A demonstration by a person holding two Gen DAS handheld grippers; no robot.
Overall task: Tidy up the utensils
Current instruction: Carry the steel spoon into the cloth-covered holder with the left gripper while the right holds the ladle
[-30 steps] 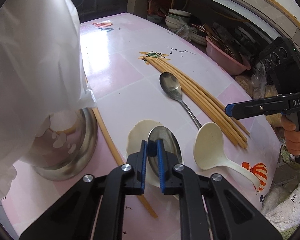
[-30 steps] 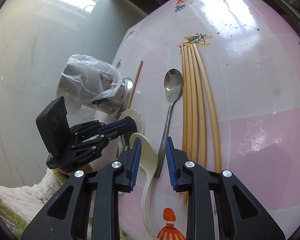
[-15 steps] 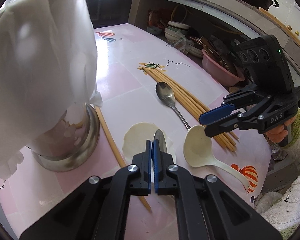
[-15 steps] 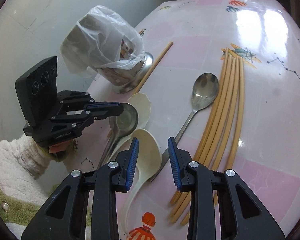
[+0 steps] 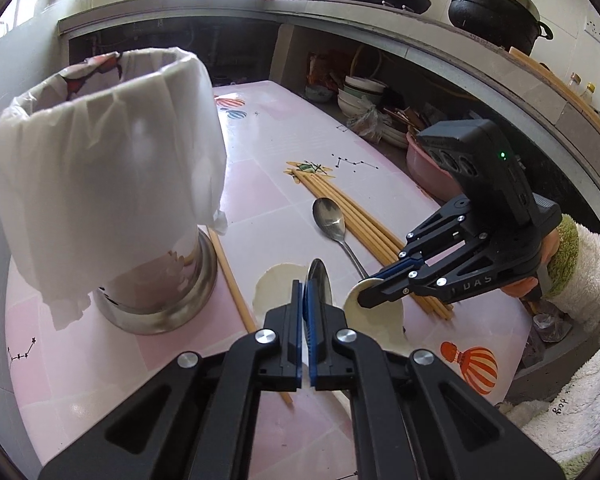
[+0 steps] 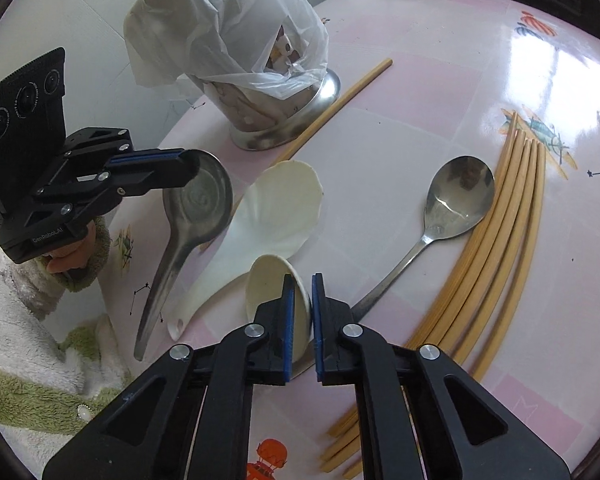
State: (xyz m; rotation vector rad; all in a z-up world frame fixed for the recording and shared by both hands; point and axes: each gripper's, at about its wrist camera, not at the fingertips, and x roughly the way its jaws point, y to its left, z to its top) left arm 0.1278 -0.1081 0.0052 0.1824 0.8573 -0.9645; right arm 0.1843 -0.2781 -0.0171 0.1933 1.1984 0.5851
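Gripping bowls rather than handles, the left gripper (image 6: 188, 168) is clenched on a steel ladle (image 6: 196, 204) lifted by the lined holder (image 6: 236, 64), and the right gripper (image 6: 302, 312) is clamped on a cream spoon (image 6: 276, 292) on the table (image 6: 440, 92). Both look light, stiff and slippery, so I judge rim holds may swivel. I count two cream spoons, one ladle, one metal spoon (image 6: 456, 196), about six bundled chopsticks (image 6: 512, 216) and one loose.

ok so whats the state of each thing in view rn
left gripper: fingers shut on short steel soup spoon, lifted off table
right gripper: fingers shut on cream plastic spoon's bowl rim
second cream plastic spoon: lying on table
long-handled steel spoon: lying flat, bowl up
yellow chopstick bundle: lying loose
bag-lined steel holder: upright
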